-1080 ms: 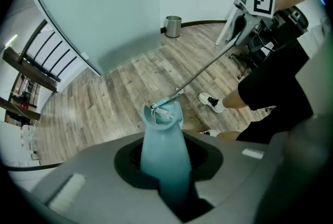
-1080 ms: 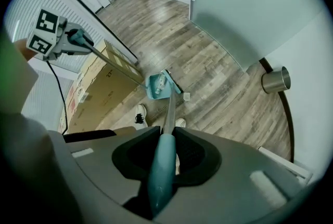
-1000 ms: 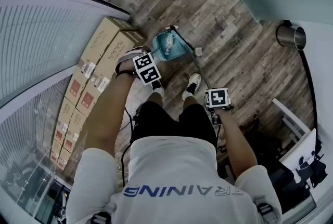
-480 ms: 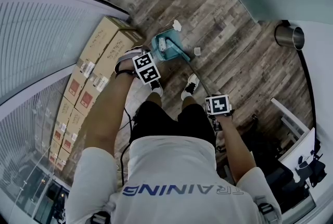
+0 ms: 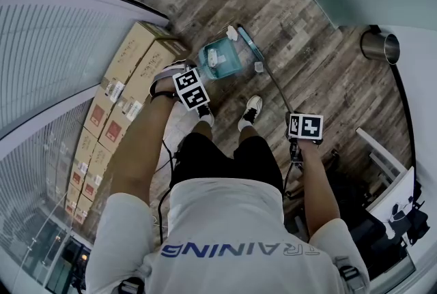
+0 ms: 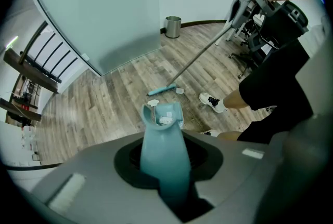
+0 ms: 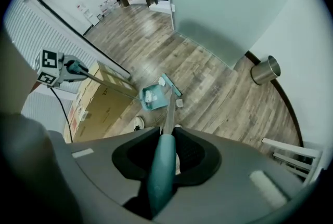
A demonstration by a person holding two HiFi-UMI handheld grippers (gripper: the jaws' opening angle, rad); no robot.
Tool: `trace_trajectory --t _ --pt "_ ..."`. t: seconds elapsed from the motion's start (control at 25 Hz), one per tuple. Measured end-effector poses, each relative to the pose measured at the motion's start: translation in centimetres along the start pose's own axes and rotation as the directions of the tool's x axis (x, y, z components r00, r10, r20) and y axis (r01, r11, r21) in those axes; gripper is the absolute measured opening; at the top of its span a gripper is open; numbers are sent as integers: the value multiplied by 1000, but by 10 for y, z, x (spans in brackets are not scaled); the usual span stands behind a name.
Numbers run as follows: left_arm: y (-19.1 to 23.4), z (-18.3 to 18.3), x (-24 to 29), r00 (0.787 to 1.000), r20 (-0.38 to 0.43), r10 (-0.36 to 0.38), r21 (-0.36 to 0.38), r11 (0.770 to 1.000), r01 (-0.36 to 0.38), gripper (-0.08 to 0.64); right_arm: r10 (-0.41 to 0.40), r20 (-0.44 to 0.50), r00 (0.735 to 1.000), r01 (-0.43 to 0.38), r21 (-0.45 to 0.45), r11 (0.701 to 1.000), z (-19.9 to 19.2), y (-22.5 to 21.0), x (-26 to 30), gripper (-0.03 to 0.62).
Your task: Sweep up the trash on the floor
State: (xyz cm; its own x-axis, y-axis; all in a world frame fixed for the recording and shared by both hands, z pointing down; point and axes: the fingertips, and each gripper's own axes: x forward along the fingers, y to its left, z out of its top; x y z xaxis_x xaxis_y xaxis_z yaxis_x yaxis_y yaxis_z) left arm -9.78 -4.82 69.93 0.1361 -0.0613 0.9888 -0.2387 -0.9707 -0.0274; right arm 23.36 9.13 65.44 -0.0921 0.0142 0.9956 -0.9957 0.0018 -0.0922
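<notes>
Head view: mid-sweep, dustpan (image 5: 220, 59) on the floor (image 5: 307, 33) by the feet, paper already in it, trash scraps (image 5: 259, 67) loose beside the broom head (image 5: 250, 43). Left gripper view: left gripper (image 6: 166, 176) has its fingers clamped on the dustpan handle (image 6: 158, 140). Right gripper view: right gripper (image 7: 161, 176) has its fingers squeezing the broom handle (image 7: 169, 108); next move, I'd guess, is dragging those scraps into the pan.
</notes>
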Motion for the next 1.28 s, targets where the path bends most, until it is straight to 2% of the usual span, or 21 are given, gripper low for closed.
trace_trajectory --t 0.2,0.36,0.44,0.56,0.72,0.88,1.0,1.16,1.28 --pt "0 1 -1 1000 0 2 2 1000 -2 94 -77 55 996 79 -41 996 54 -12 23 105" --pt "-1 0 -1 1000 0 3 2 1000 -3 94 -121 18 993 122 -141 982 75 6 46 106" --pt "-1 0 0 1000 0 2 3 1000 -2 94 -133 -25 991 124 -218 968 68 22 49 106" --pt "-1 0 0 1000 1 2 0 1000 -2 94 -148 -40 988 128 -314 941 54 40 48 104" --pt "-2 0 0 1000 3 2 0 1000 -2 94 -119 -103 988 82 -305 949 11 49 42 104" --pt "0 -1 0 1000 7 5 5 1000 -5 94 -83 -117 990 43 -311 950 -20 61 31 104" --pt "1 0 0 1000 7 4 7 1000 -4 94 -48 -148 988 -5 -338 941 -41 78 27 104" --pt "1 1 0 1000 5 5 10 1000 -6 94 -43 -166 985 -28 -400 916 -59 98 29 104" --pt "0 0 0 1000 4 6 10 1000 -6 94 -26 -157 987 -36 -381 924 -62 101 28 104"
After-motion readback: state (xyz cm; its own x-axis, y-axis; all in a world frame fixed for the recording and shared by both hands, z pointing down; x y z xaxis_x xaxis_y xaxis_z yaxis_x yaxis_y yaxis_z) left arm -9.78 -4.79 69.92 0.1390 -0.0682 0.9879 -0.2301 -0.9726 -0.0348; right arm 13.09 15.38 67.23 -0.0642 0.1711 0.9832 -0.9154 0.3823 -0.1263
